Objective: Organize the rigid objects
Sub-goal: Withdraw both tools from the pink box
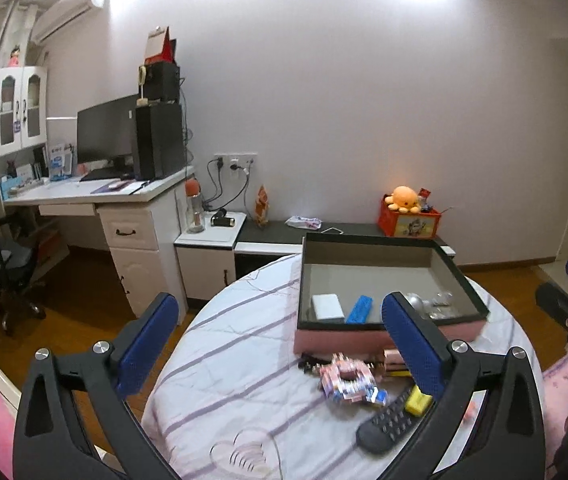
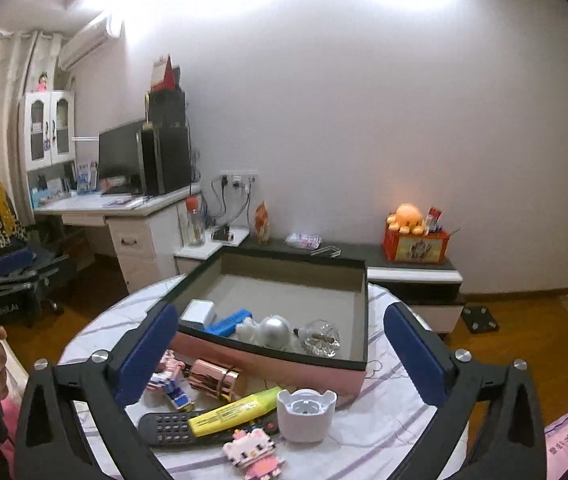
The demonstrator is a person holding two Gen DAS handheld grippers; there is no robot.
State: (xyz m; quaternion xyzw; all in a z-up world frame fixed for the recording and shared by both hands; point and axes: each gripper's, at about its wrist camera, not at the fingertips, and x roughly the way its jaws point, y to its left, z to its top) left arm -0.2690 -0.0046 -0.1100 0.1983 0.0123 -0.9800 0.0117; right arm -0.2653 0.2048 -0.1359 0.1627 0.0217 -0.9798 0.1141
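Observation:
A pink box (image 1: 384,332) (image 2: 284,368) with a dark rim stands on the round table (image 1: 223,360) (image 2: 384,412) under a striped cloth. In it lie a white block (image 2: 199,312), a blue block (image 2: 227,322), a silver ball (image 2: 275,330) and a crystal piece (image 2: 322,338). In front of the box lie a black remote (image 2: 163,428), a yellow highlighter (image 2: 235,408), a white cup (image 2: 304,412), a pink cat figure (image 2: 251,456), a rose-gold cylinder (image 2: 213,380) and a brick figure (image 1: 348,380). My left gripper (image 1: 279,308) and right gripper (image 2: 279,314) hover above the table, both open and empty.
A white desk (image 1: 83,196) with a monitor and a dark tower stands at the left, an office chair (image 1: 7,264) beside it. A low cabinet (image 2: 416,276) behind the table carries a red box with an orange plush (image 2: 406,216). Wooden floor surrounds the table.

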